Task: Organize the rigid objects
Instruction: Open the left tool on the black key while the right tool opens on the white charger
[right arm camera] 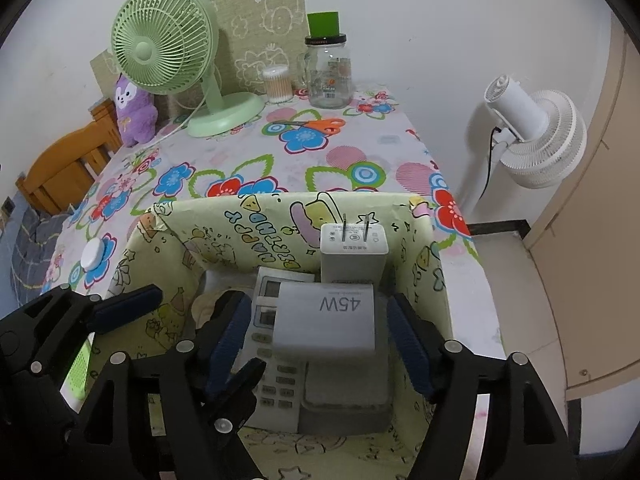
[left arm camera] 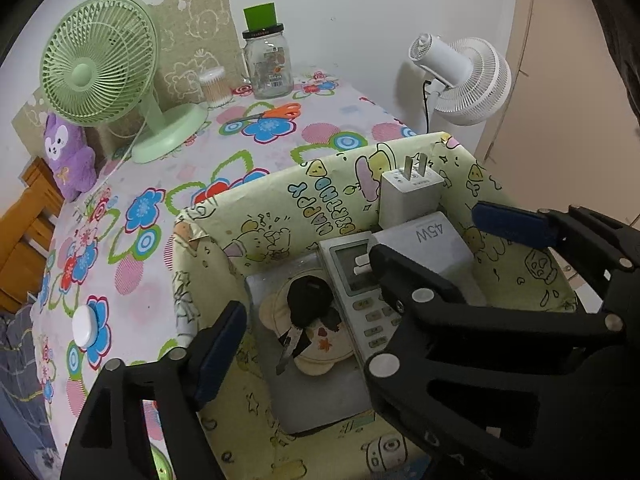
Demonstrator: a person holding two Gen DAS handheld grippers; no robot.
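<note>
- your right gripper (right arm camera: pixel 316 344) jaws stand wide around the 45w charger (right arm camera: pixel 326 320); closing off-centre could tip it onto the remote (right arm camera: pixel 276 376).
- your left gripper (left arm camera: pixel 360 276) is wide, holding nothing, near the box (left arm camera: pixel 256 196) wall; don't snag it.

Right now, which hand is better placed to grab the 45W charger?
Right. Its tongs are open and straddle the 45W charger, with one pad on each side. The left tongs are open farther left in the box, with the charger outside them.

Left tool (left arm camera: pixel 356 284) spread wide, right tool (right arm camera: pixel 320 340) spread, side by side
</note>
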